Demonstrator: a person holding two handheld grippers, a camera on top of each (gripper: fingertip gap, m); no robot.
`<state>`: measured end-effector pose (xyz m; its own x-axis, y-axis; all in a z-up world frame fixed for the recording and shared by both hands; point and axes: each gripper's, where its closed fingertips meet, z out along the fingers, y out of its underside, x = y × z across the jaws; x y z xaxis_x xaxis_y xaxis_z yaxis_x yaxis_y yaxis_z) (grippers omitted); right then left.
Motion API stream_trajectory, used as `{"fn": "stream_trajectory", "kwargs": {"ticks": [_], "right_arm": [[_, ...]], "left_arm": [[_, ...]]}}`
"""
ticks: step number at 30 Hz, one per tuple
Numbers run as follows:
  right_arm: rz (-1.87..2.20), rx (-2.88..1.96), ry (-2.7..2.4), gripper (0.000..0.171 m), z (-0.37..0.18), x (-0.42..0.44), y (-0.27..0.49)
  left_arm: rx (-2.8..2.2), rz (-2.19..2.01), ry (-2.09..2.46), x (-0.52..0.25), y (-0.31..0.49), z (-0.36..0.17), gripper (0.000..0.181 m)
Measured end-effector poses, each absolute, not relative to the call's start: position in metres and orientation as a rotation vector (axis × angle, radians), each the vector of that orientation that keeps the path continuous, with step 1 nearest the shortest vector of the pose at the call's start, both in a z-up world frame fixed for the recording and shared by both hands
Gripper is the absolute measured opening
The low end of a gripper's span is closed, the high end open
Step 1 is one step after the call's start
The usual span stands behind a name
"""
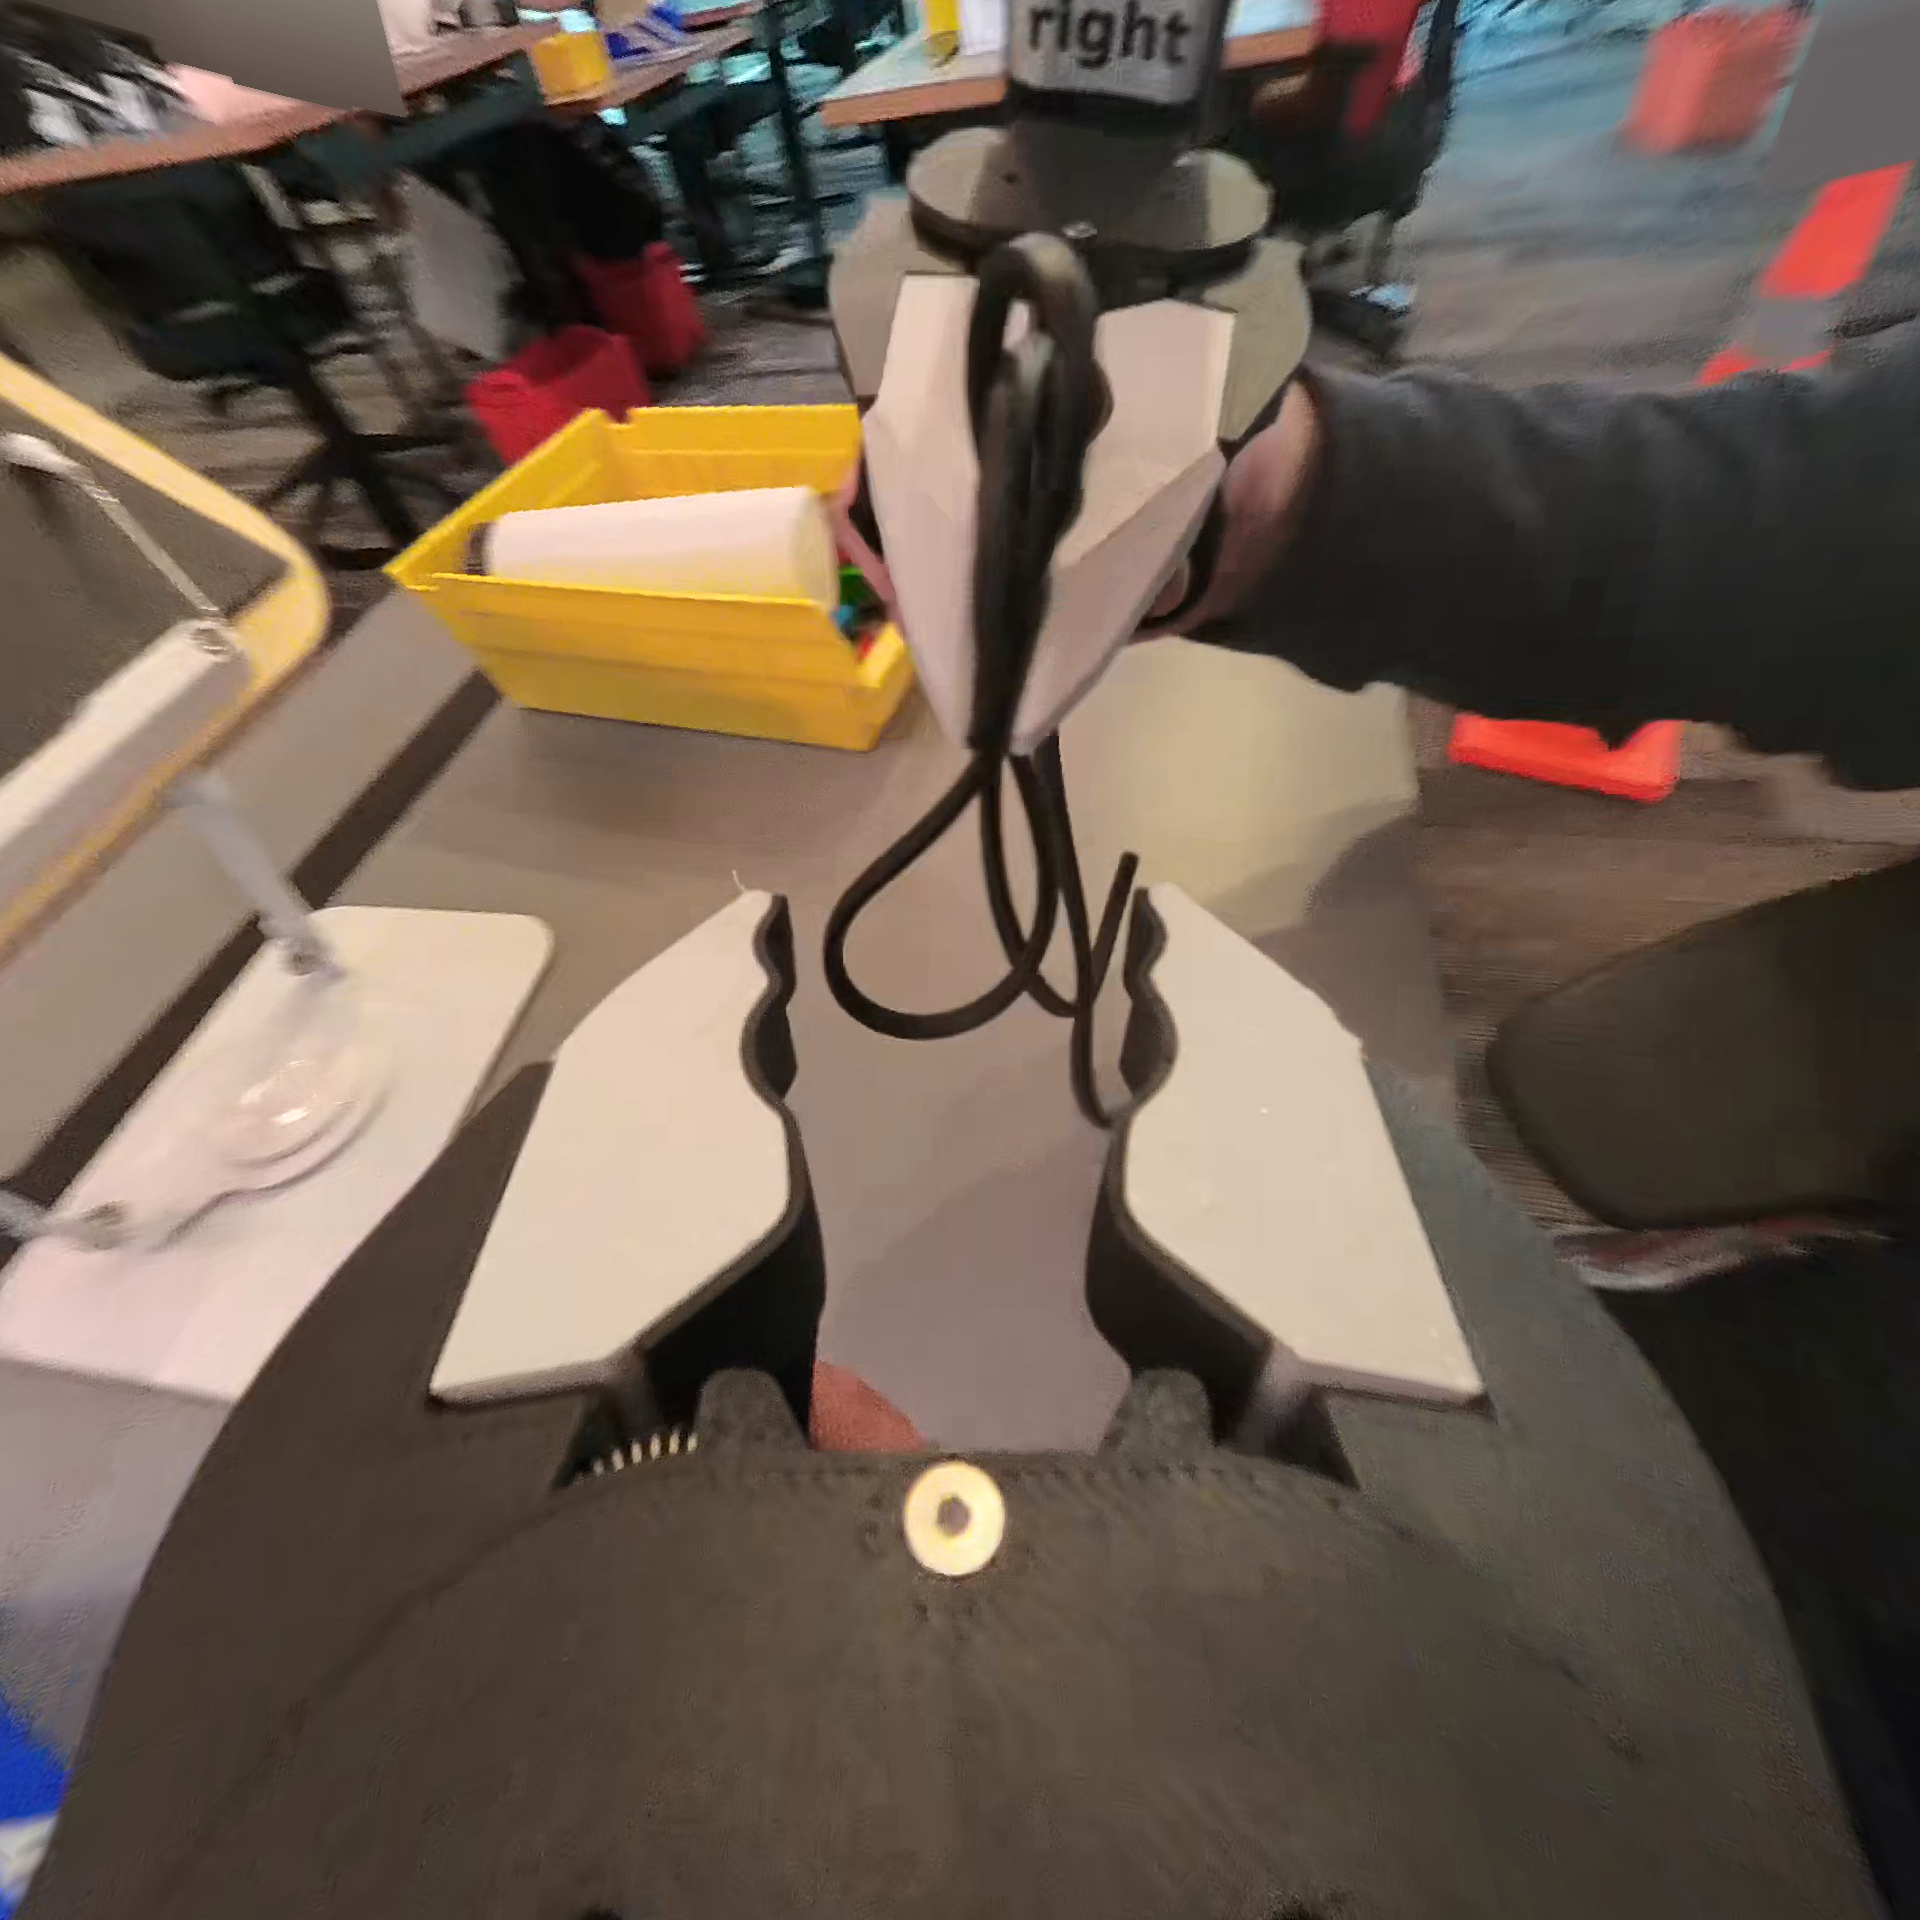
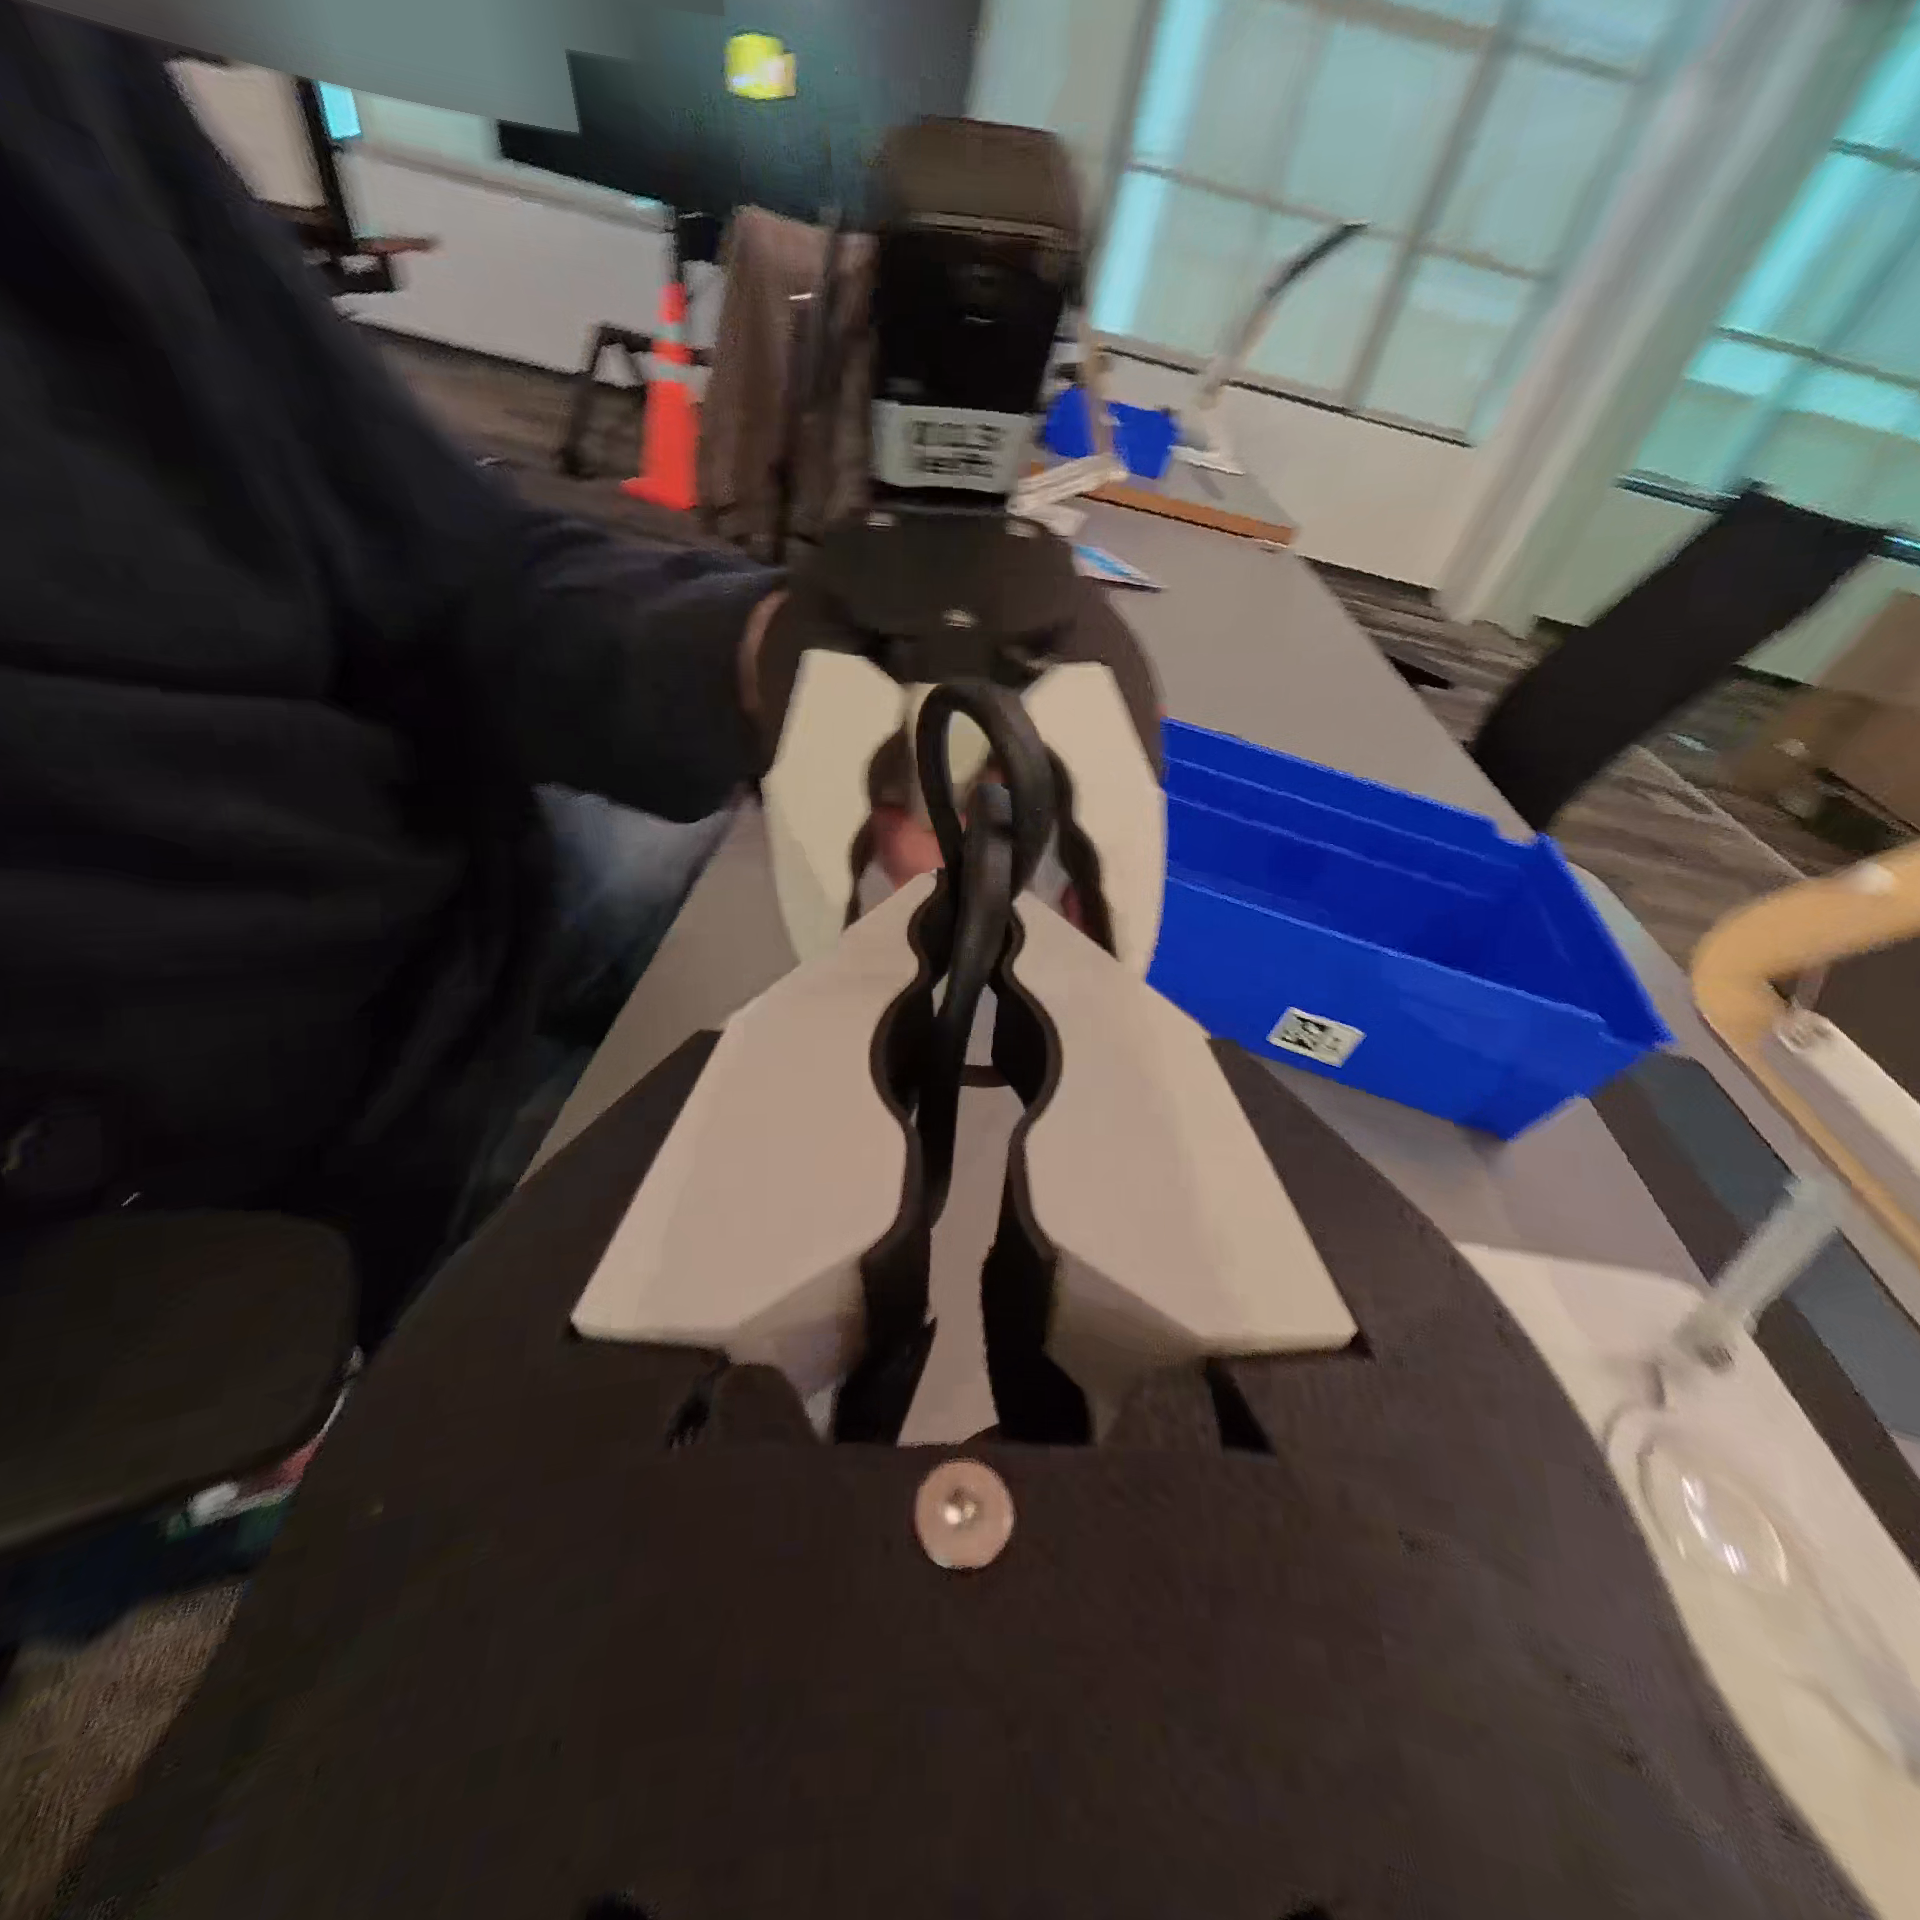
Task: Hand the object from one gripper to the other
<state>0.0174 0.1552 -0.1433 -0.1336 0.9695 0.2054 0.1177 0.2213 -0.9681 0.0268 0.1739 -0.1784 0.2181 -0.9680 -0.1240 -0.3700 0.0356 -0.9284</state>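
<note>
A black cable (image 1: 1023, 447) is bunched into loops. My right gripper (image 2: 966, 904) is shut on it, and the cable runs between its white fingers (image 2: 790, 1122). In the left wrist view the right gripper (image 1: 997, 727) faces me, held by a hand in a dark sleeve, and the cable's lower loops hang from its tips. My left gripper (image 1: 961, 914) is open, and those loops hang between its fingertips; one strand lies against the right finger. In the right wrist view the left gripper (image 2: 966, 831) stands open just beyond my tips, around the cable's top loop (image 2: 940, 748).
A yellow bin (image 1: 665, 665) holding a white roll sits on the grey table (image 1: 644, 831). A blue bin (image 2: 1403, 956) is to the right. A stand with a white base (image 1: 416, 997) and a clear dome is at the side. A black chair (image 1: 1714, 1060) stands by the table edge. My two grippers' fingertips are within a few centimetres of each other.
</note>
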Motion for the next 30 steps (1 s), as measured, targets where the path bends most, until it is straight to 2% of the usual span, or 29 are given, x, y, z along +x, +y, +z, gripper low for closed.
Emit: {"fn": "stream_trajectory", "kwargs": {"ticks": [4, 9, 12, 15, 17, 19, 22, 23, 26, 30], "right_arm": [[1.078, -1.023, -1.726, 0.0, -0.152, 0.013, 0.139], [1.187, -0.925, -1.908, 0.001, -0.156, 0.01, 0.117], [1.226, -0.857, -1.955, 0.001, -0.154, 0.008, 0.109], [1.236, -0.829, -1.989, 0.0, -0.156, 0.008, 0.106], [1.23, -0.833, -1.981, 0.0, -0.156, 0.009, 0.11], [1.224, -0.845, -1.953, 0.0, -0.155, 0.011, 0.116], [1.189, -0.936, -1.896, 0.001, -0.156, 0.011, 0.13], [1.154, -0.997, -1.85, 0.008, -0.155, 0.008, 0.139], [1.051, -1.193, -1.71, 0.057, -0.157, 0.007, 0.167], [1.025, -1.361, -1.494, 0.081, -0.158, 0.013, 0.187]], "left_arm": [[-1.479, -0.954, 1.42, 0.036, 0.163, -0.183, 0.072], [-1.402, -1.233, 1.571, 0.055, 0.131, -0.196, 0.072], [-1.355, -1.376, 1.596, 0.066, 0.12, -0.199, 0.066], [-1.302, -1.524, 1.604, 0.072, 0.108, -0.198, 0.049], [-1.252, -1.58, 1.595, 0.072, 0.103, -0.194, 0.024], [-1.243, -1.583, 1.557, 0.073, 0.106, -0.193, 0.013], [-1.297, -1.48, 1.488, 0.076, 0.121, -0.197, 0.005], [-1.324, -1.436, 1.46, 0.076, 0.128, -0.198, 0.005], [-1.423, -1.25, 1.344, 0.072, 0.157, -0.202, 0.009], [-1.52, -0.973, 1.185, 0.059, 0.194, -0.204, 0.007]]}}
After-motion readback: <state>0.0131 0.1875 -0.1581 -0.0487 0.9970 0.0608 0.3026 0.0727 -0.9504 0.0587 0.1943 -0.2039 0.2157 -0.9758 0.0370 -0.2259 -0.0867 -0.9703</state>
